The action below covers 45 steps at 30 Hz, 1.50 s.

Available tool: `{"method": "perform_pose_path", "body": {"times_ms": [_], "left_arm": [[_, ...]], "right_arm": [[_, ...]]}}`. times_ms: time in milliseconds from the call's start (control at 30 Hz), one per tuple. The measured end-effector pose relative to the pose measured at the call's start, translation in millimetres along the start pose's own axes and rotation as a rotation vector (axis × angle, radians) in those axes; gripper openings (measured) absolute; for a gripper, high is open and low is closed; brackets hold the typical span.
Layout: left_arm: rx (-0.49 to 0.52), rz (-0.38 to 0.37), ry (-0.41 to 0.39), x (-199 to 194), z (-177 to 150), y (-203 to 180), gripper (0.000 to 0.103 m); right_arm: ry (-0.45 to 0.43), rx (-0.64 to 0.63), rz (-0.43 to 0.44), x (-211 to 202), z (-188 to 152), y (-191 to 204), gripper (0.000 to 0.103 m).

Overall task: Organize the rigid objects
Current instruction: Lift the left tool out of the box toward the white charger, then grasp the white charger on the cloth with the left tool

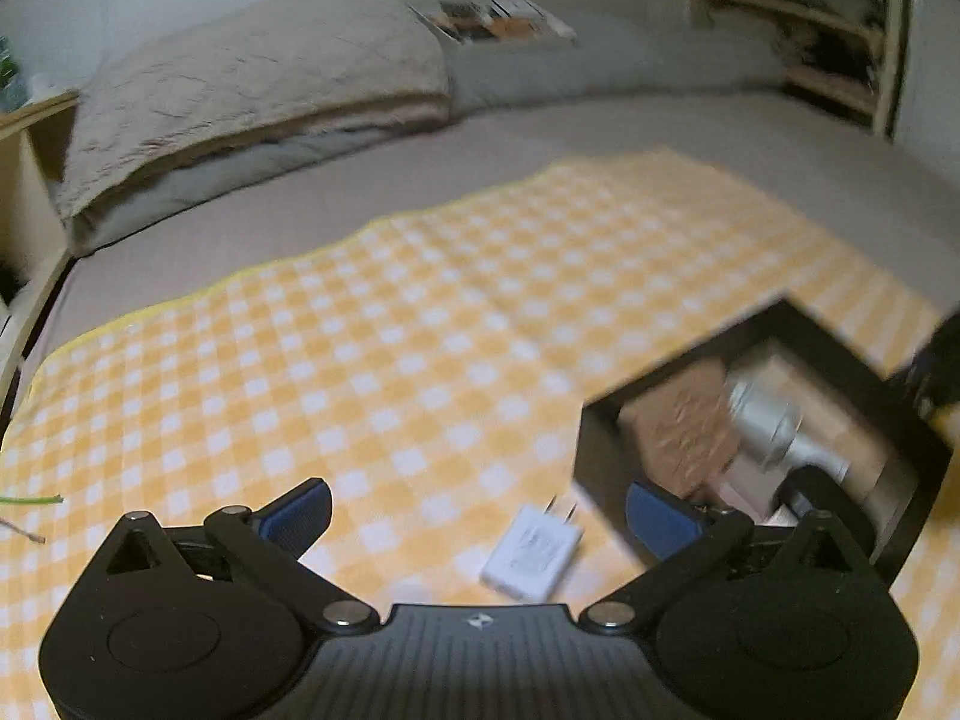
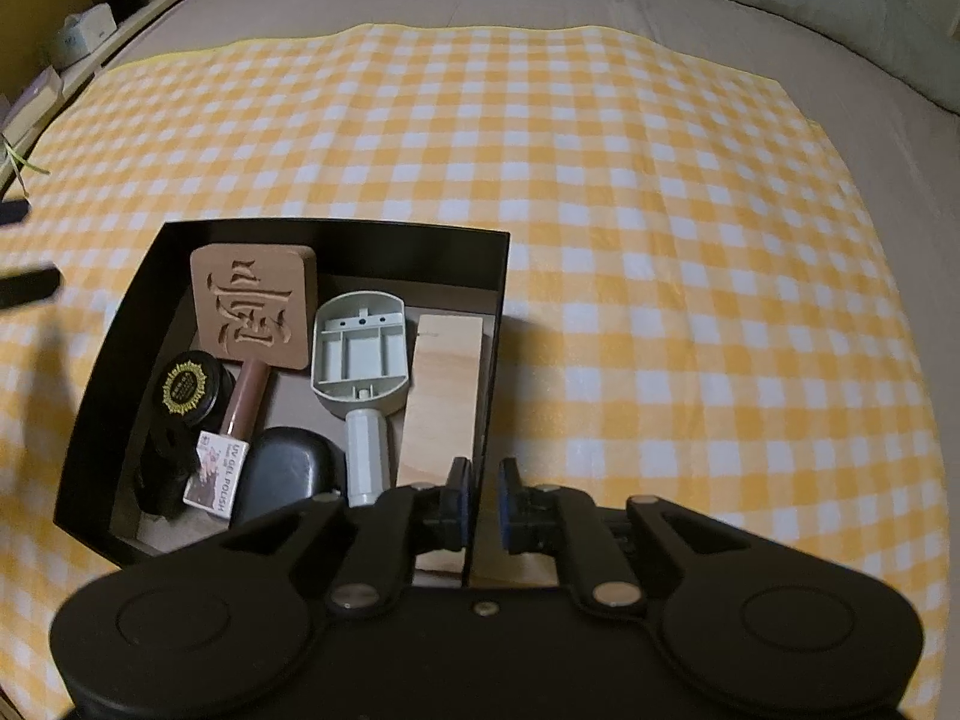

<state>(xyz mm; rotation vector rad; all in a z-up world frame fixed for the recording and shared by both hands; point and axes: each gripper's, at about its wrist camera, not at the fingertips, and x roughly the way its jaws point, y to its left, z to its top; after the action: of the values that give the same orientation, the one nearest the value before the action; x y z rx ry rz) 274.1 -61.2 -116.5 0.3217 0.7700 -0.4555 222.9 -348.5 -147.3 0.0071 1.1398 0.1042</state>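
A black open box sits on the yellow checked cloth. It holds a carved wooden tile, a grey plastic handled part, a wood block, a black jar, a gel polish tube and a black case. My right gripper is shut on the box's right wall, which runs between its pads. My left gripper is wide open above the cloth, left of the box. A white plug adapter lies untouched between its fingers.
The cloth covers a grey bed. Pillows lie at the far side, and a wooden shelf stands at the left. A green strand lies at the cloth's left edge.
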Motion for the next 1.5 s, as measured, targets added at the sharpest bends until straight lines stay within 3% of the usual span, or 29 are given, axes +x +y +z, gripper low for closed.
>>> {"method": "perform_pose_path", "body": {"times_ms": [200,267,400,500,533,567,700,933,1133,1333,1500], "left_arm": [[0.17,-0.026,0.063,25.1,-18.8,-5.7,0.099],[0.21,-0.037,0.083,32.9,-22.0,-11.6,0.085],[0.286,-0.062,0.122,50.5,-26.2,-24.3,0.07],[0.282,-0.068,0.14,63.8,-25.9,-28.5,0.059],[0.275,-0.069,0.14,67.7,-24.8,-29.1,0.047],[0.266,-0.07,0.145,70.5,-24.1,-28.9,0.042],[0.178,-0.085,0.197,77.2,-18.1,-21.9,0.042],[0.023,-0.04,0.321,66.7,-19.2,-0.5,0.041],[0.05,-0.018,0.273,64.2,-31.2,-0.7,0.042],[-0.026,-0.023,0.244,67.2,-29.3,6.3,0.037],[-0.157,-0.026,0.185,53.7,-22.9,16.8,0.037]], "right_arm": [[0.011,0.013,0.015,-1.7,3.9,-7.2,0.009],[0.012,0.013,0.016,-1.8,4.5,-7.5,0.009],[0.016,0.013,0.018,-1.6,4.1,-8.7,0.009],[0.017,0.015,0.019,-1.3,2.1,-7.0,0.009],[0.017,0.014,0.019,-1.4,2.3,-7.2,0.009],[0.019,0.011,0.019,-1.4,2.5,-7.7,0.009],[0.025,0.018,0.025,1.0,1.1,-7.4,0.009],[0.038,0.007,0.02,3.9,1.6,-7.0,0.009],[0.047,0.006,0.02,7.0,2.0,-3.8,0.009],[0.046,0.007,0.017,5.6,2.2,-5.1,0.009],[0.048,0.01,0.015,7.2,3.0,-3.5,0.009]]}}
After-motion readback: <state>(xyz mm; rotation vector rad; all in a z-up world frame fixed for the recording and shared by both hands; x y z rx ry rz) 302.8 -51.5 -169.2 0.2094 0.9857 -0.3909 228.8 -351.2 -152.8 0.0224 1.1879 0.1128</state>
